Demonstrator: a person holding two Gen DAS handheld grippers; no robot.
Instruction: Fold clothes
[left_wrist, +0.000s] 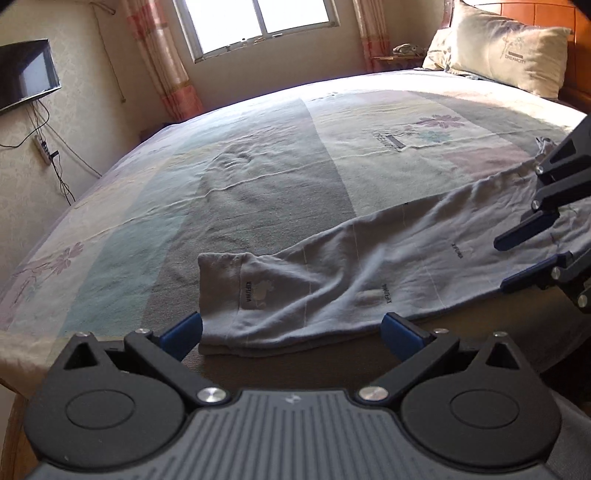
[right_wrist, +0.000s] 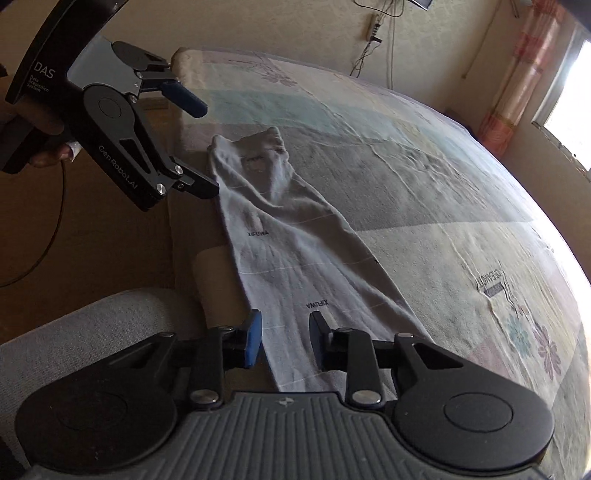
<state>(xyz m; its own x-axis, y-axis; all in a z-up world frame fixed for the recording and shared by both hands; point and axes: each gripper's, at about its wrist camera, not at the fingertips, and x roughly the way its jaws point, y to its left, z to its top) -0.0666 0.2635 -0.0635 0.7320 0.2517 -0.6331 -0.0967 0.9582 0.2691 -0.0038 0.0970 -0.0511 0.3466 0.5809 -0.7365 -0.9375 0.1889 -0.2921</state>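
The left gripper (left_wrist: 291, 332) has its two blue-padded fingers spread wide and holds nothing; they stand on either side of the near end of the grey trousers (left_wrist: 369, 266), just above the cuff edge, but I cannot tell if they touch the cloth. The right gripper (right_wrist: 285, 341) is open more narrowly, also with nothing between its fingers, and it hovers over the other end of the same trousers, near the front edge of the bed (left_wrist: 258, 177). The trousers lie flat and long along this front edge, folded lengthwise so one leg covers the other, with small printed letters on the fabric. The bed cover has wide stripes in grey and pale colours with flower prints. Farther away are two pillows (left_wrist: 509, 51) at the headboard, a bright window (left_wrist: 258, 22) with curtains, and a dark screen (left_wrist: 26, 70) on the wall.
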